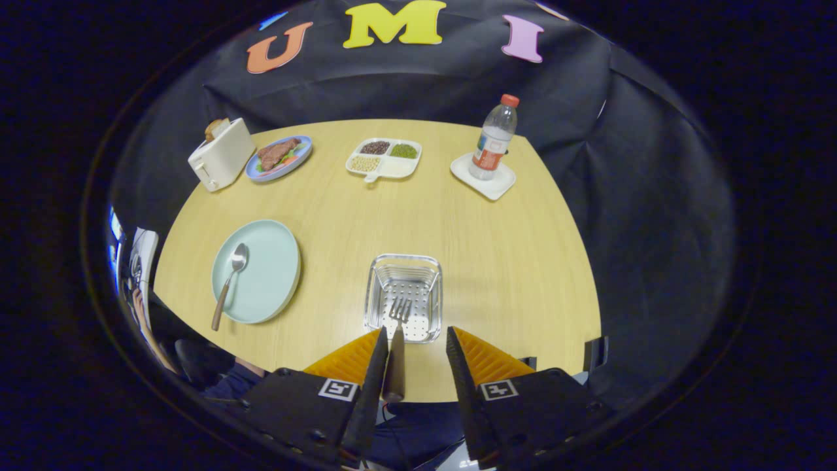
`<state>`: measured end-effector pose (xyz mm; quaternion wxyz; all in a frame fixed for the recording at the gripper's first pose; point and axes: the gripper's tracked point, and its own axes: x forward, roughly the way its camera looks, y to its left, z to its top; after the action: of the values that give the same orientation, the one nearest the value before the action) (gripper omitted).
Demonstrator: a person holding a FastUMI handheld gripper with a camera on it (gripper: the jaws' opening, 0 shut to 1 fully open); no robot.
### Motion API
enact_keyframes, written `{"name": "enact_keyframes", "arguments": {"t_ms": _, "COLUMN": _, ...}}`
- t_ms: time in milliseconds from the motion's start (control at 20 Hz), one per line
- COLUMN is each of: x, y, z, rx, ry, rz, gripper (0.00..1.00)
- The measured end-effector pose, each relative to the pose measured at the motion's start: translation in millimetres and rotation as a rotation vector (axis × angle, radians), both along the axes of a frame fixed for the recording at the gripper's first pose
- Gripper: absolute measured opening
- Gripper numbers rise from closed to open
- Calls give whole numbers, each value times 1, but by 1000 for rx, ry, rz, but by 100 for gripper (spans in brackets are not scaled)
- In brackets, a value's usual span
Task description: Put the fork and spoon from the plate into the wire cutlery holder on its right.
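Tool (414, 347) fingers spread, fork (397, 327) resting against one only, tines at twelve o'clock over wire holder (403, 297); spoon (230, 282) on plate (261, 271) at ten o'clock.

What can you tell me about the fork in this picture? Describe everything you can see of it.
The fork has shiny metal tines and a dark, brownish handle. It lies between the fingers of the gripper, its handle against one finger with a gap to the other, so the fingers look open. Its tines point ahead, over the wire cutlery holder on the wooden table. Whether the tines touch the holder cannot be told.
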<state>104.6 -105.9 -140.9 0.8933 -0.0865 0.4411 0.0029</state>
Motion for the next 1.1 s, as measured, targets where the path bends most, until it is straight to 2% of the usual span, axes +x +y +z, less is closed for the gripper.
{"name": "enact_keyframes", "arguments": {"t_ms": 150, "x": -3, "y": 6, "z": 15, "rx": -15, "ry": -58, "rz": -9, "gripper": 66}}
{"name": "enact_keyframes", "arguments": {"t_ms": 300, "x": -8, "y": 32, "z": 33, "rx": 13, "ry": -122, "rz": 20, "gripper": 73}}
{"name": "enact_keyframes", "arguments": {"t_ms": 550, "x": -18, "y": 107, "z": 43, "rx": 19, "ry": -182, "rz": 120, "gripper": 80}}
{"name": "enact_keyframes", "arguments": {"t_ms": 800, "x": -22, "y": 193, "z": 13, "rx": 68, "ry": -131, "rz": 215, "gripper": 81}}
{"name": "enact_keyframes", "arguments": {"t_ms": 1100, "x": -14, "y": 266, "z": -45, "rx": 112, "ry": -22, "rz": 246, "gripper": 84}}
